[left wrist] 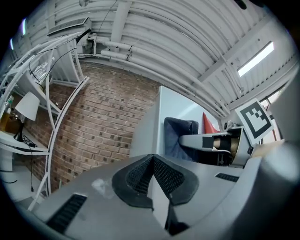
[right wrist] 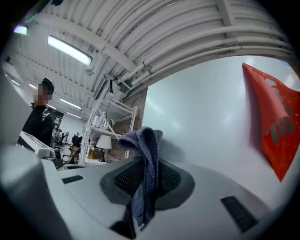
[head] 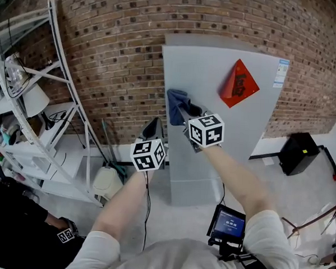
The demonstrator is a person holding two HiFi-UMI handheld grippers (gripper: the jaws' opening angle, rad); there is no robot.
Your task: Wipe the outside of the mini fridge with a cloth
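The grey mini fridge stands against the brick wall, a red diamond sticker on its door. My right gripper is shut on a blue cloth and holds it against the door's upper left part. In the right gripper view the cloth hangs pinched between the pads, with the fridge door just beyond. My left gripper is shut with nothing in it, low beside the fridge's left edge. In the left gripper view its pads meet, and the fridge and cloth lie ahead.
A white metal shelf rack with a lamp and clutter stands at the left. A black box sits on the floor right of the fridge. A brick wall is behind. A person stands far off in the right gripper view.
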